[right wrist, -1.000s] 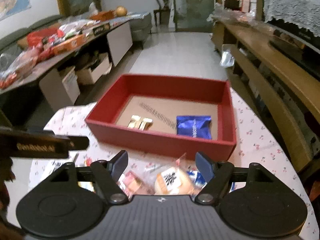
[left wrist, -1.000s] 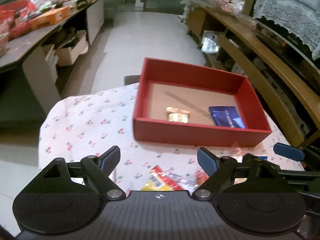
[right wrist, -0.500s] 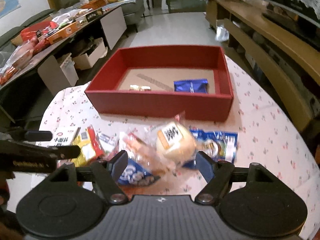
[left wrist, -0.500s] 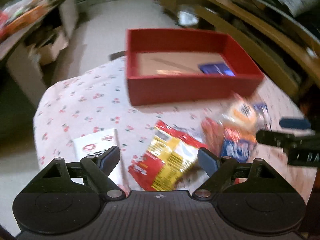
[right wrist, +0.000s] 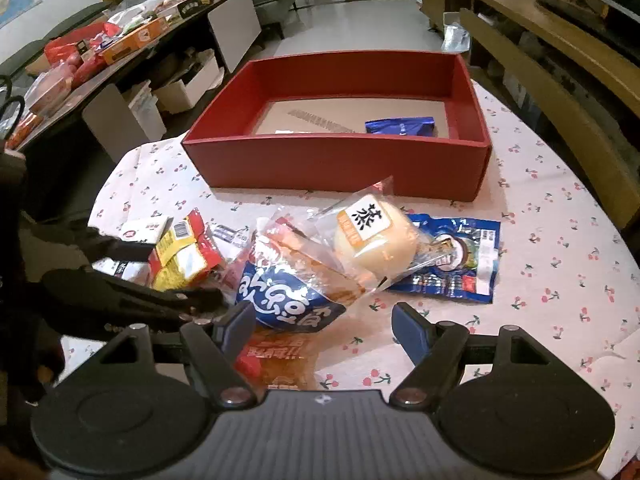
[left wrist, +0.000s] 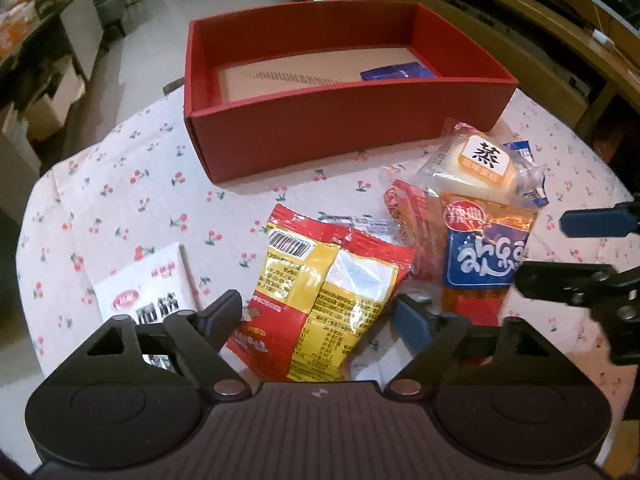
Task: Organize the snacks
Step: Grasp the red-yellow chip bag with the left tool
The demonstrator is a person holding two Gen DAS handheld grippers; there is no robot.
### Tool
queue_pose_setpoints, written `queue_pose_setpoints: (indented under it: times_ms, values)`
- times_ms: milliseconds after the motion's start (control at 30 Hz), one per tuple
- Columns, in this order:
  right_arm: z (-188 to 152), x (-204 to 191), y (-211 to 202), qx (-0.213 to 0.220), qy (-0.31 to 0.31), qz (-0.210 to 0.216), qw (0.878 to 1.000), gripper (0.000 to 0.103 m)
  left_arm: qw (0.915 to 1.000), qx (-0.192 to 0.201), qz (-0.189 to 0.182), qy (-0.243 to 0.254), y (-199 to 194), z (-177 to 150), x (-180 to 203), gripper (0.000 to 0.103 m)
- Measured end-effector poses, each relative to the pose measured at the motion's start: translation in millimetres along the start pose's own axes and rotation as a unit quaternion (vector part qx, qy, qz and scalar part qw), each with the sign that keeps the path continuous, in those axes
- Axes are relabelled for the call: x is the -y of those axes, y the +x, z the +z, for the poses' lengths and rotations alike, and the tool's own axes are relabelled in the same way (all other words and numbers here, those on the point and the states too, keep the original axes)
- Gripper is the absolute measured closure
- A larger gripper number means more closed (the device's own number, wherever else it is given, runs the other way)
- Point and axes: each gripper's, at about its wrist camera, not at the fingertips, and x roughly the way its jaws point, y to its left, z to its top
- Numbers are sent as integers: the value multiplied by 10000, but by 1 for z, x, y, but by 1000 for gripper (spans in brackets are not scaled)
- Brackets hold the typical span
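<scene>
A red box (left wrist: 336, 136) (right wrist: 340, 160) stands on the cherry-print tablecloth with a blue packet (right wrist: 400, 126) inside. In front lie loose snacks: a red-and-yellow bag (left wrist: 328, 296) (right wrist: 184, 254), a white packet (left wrist: 148, 292), an orange-and-blue bag (left wrist: 484, 252) (right wrist: 288, 296), a steamed bun in clear wrap (left wrist: 476, 164) (right wrist: 372, 236) and a blue flat packet (right wrist: 456, 264). My left gripper (left wrist: 318, 314) is open, its jaws either side of the red-and-yellow bag. My right gripper (right wrist: 322, 322) is open just above the orange-and-blue bag.
A long side table (right wrist: 120, 52) with many packets and boxes stands at the left. A wooden bench or shelf (right wrist: 560, 92) runs along the right. The round table's edge (right wrist: 624, 248) is close on the right.
Both grippers have pulled back from the red box and lowered toward the snack pile. The left gripper has come down around the red-and-yellow bag.
</scene>
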Motion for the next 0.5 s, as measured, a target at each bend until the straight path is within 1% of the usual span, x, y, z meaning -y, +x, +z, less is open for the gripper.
queue_pose_setpoints:
  times_ms: [67,200,233,267,333,500]
  values:
    - [0,-1,0,-4,-45,-8,10000,15,10000,34,55,24,-5,-4,5,29]
    - [2,2,-3,83,-30,-48,9999,15,9997,41,118,-190,-12,-6,7,34]
    - [2,3,-3,99,-8,-56,9999,15,9996,47,104,-253,-14,-6,7,40]
    - [3,4,-4,99,6,-67,9999,15,9994,43,56,-349,-17,-6,6,41]
    - [2,6,-2,68,16,-100,9999,15,9987,65,-46,-509,-21,-5,4,42]
    - [1,8,0,24,21,-156,9999,15,9981,76,1,-615,-24,-8,6,44]
